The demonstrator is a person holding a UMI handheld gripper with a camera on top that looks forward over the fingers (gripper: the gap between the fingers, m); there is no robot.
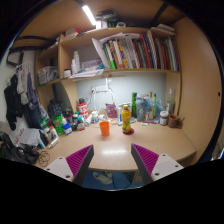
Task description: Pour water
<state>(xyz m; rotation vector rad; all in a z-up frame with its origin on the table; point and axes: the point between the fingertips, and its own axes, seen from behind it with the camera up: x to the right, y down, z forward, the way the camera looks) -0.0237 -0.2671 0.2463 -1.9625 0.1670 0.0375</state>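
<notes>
An orange cup (pixel 104 128) stands on the wooden desk (pixel 112 150), well beyond my fingers. Just to its right stands a bottle (pixel 126 117) with yellowish contents and a dark cap. My gripper (pixel 112 163) hangs over the desk's front edge, open, with nothing between its magenta pads (pixel 79 160). Both cup and bottle are far ahead of the fingertips and slightly between their lines.
Several bottles and jars (pixel 150 108) crowd the back of the desk under a bookshelf (pixel 135 52). Clutter and cables (pixel 50 128) fill the left side, with bags (pixel 15 100) hanging there. Below the desk edge lie shoes (pixel 102 178) on the floor.
</notes>
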